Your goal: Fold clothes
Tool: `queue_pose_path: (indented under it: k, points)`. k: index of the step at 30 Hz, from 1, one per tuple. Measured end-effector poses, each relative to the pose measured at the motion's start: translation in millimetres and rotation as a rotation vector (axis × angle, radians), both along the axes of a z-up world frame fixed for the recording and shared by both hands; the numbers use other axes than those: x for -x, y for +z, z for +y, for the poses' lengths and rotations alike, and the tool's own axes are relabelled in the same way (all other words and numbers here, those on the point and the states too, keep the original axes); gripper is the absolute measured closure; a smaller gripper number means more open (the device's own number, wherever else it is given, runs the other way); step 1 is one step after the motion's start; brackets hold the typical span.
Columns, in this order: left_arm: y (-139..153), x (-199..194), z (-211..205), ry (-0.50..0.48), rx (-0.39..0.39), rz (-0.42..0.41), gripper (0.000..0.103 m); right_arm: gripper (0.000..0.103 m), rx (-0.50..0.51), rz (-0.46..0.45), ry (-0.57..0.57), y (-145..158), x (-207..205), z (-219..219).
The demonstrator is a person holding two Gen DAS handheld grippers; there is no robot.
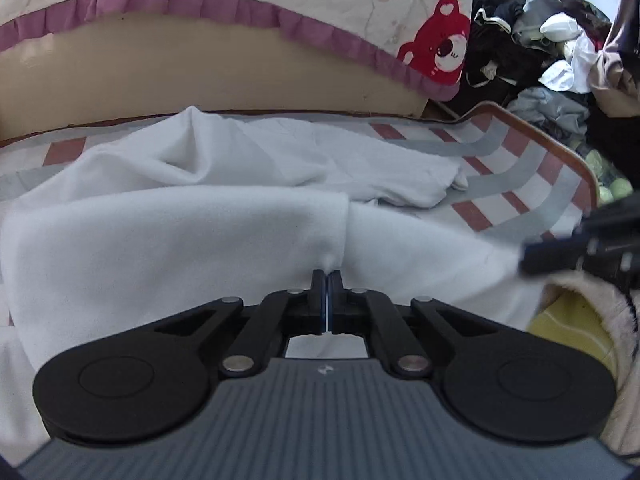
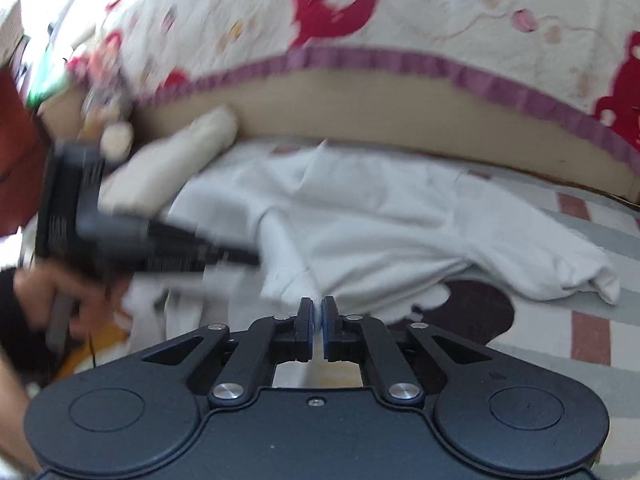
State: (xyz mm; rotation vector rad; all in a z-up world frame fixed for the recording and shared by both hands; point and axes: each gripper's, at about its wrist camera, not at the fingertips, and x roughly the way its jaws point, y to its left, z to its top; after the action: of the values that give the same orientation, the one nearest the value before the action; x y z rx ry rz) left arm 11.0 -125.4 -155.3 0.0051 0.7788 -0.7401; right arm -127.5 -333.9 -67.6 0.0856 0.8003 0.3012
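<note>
- The left gripper (image 1: pixel 327 274) is clenched tight, its jaws pinching a small pucker of the white garment (image 1: pixel 180 216) right at the tips.
- From that pinch the cloth spreads away in a broad fold, which lies over a second layer of the same garment further back.
- The garment rests on a striped sheet (image 1: pixel 500 168) with grey and reddish bands, in front of a tan board (image 1: pixel 200 68) draped with a bear-print blanket (image 1: pixel 400 8).
- The right gripper (image 2: pixel 317 308) has its jaws drawn nearly together with a sliver of white cloth between them; it appears to be grasping the garment, though the blur makes the contact hard to judge.
- In the right wrist view the left gripper shows smeared at the left edge, held by a hand (image 2: pixel 60 292), its fingers reaching into the white cloth.
- A heap of dark and pale clothes (image 1: pixel 540 48) sits beyond the sheet's far right corner, well apart from the garment.
</note>
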Motion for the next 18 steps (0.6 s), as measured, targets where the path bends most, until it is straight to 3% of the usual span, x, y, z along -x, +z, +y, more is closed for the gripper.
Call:
queue_pose_path:
  k: [1, 3, 4, 5, 10, 11, 12, 13, 15, 18]
  points:
    - [0.7, -0.2, 0.5, 0.006, -0.006, 0.002, 0.103, 0.09, 0.011, 0.005, 0.017, -1.0, -0.2, 3.8]
    - [0.9, -1.4, 3.0, 0.016, -0.003, 0.018, 0.103, 0.07, 0.049, 0.006, 0.055, -4.2, -1.6, 12.9]
    - [0.7, -2.1, 5.3, 0.019, 0.008, 0.029, 0.103, 0.052, 0.083, 0.008, 0.075, -7.5, -3.3, 18.2]
    - [0.5, -3.0, 7.2, 0.022, 0.018, 0.039, 0.103, 0.041, 0.125, 0.009, 0.087, -11.6, -4.8, 23.6]
    - [4.5, 0.0, 13.2, 0.005, 0.041, 0.031, 0.103, 0.041, 0.305, -0.029, 0.134, -32.7, -17.6, 44.5]
    - [5.7, 0.5, 13.8, 0.002, 0.043, 0.027, 0.103, 0.049, 0.333, -0.031, 0.14, -37.1, -24.0, 47.4]
    - [7.7, 1.2, 14.8, 0.001, 0.043, 0.017, 0.103, 0.069, 0.358, -0.035, 0.13, -38.8, -31.2, 48.3]
    - [11.0, 2.2, 16.4, 0.003, 0.04, -0.002, 0.103, 0.098, 0.379, -0.045, 0.101, -37.1, -38.1, 47.1]
    - [22.7, 6.6, 26.3, 0.034, 0.033, -0.06, 0.101, 0.102, 0.363, -0.109, 0.015, -18.7, -45.5, 32.9]
    - [44.0, 13.8, 60.9, 0.13, 0.041, -0.119, 0.095, 0.102, 0.297, -0.239, -0.183, 37.0, -40.9, -12.8]
